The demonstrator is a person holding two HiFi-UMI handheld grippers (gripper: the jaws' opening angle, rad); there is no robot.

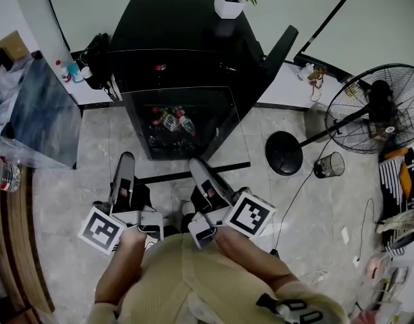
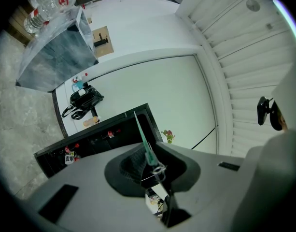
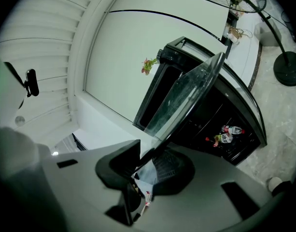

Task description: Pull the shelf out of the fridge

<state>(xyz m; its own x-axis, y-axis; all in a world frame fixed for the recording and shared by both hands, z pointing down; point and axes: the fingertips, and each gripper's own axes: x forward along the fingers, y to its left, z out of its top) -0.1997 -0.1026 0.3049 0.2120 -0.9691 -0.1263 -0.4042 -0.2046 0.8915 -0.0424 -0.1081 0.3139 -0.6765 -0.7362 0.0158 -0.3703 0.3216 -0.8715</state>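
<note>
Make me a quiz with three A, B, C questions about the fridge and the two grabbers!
1. Where is the flower pot?
A) under the fridge
B) on top of the fridge
C) inside the fridge

2. What colour is the fridge?
A) black
B) white
C) red

3. What are the left gripper and right gripper doing?
A) holding the flower pot
B) clamping the glass shelf
C) wide open, touching nothing

Answers:
1 B: the pot stands on the fridge's top.
2 A: its whole body is black.
3 B: each gripper view shows the shelf's edge pinched between that gripper's jaws.
</note>
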